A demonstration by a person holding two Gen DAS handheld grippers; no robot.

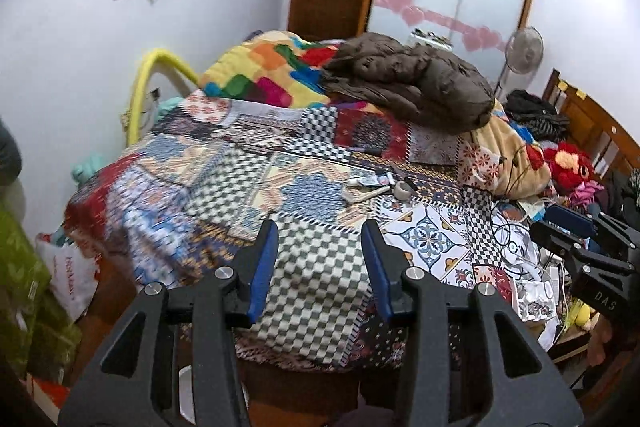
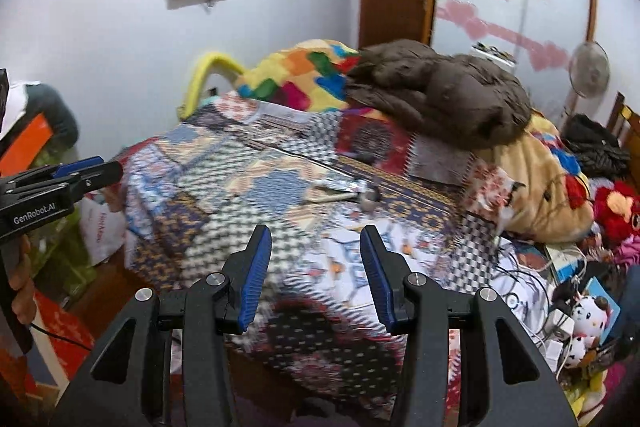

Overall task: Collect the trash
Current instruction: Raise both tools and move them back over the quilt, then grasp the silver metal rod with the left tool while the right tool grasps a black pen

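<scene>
Small litter lies in the middle of a patterned bedspread: a flat wrapper, a pale stick-like piece and a tape roll. The same litter shows blurred in the right wrist view. My left gripper is open and empty, above the bed's near edge, short of the litter. My right gripper is open and empty, also short of it. The right gripper shows at the right edge of the left wrist view, and the left gripper at the left edge of the right wrist view.
A brown jacket and a colourful blanket are piled at the far side of the bed. Cables, a crumpled foil piece and plush toys crowd the right side. A white bag and green boxes stand on the floor at left.
</scene>
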